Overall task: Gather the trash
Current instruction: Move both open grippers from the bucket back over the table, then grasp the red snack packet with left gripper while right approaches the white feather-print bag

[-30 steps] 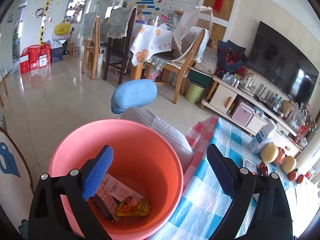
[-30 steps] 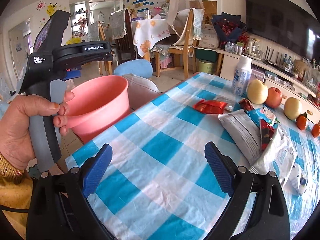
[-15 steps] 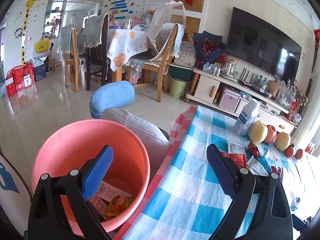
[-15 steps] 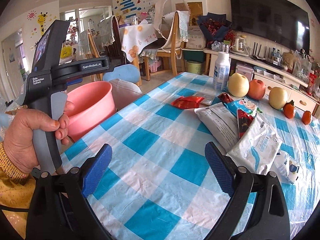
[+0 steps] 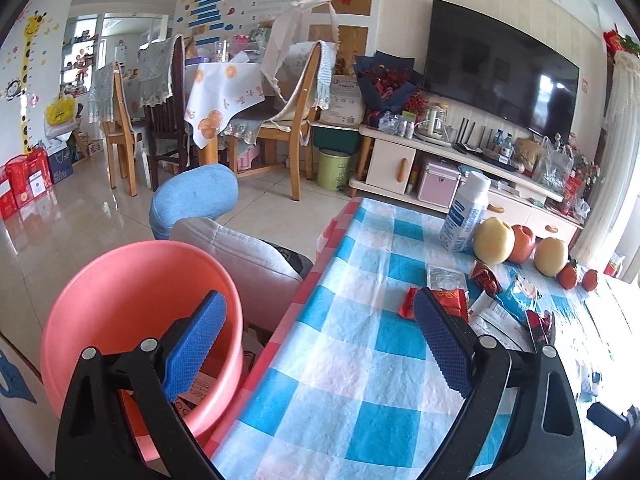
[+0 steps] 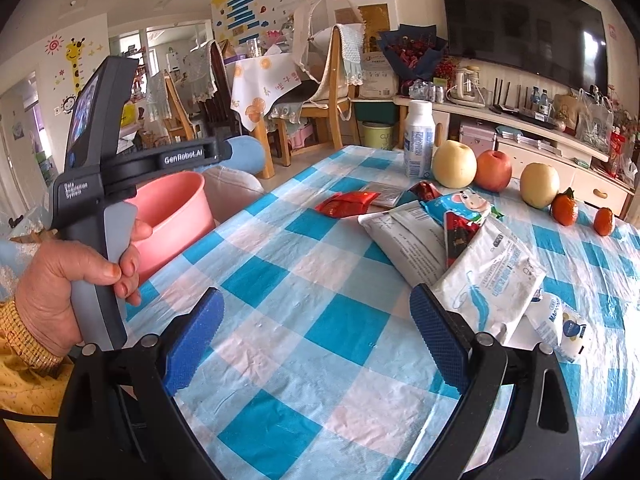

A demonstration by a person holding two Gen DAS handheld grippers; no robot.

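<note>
Wall-mounted television (image 5: 500, 66) above white cabinet (image 5: 460, 160)

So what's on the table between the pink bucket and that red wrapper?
Nothing: in the right wrist view, only bare checked cloth lies between the bucket and the red wrapper.

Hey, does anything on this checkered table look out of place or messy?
Yes. Empty wrappers lie strewn and overlapping mid-table, with a red packet nearby, while the fruit and bottle stand tidily behind. Nothing looks spilled or broken.
</note>
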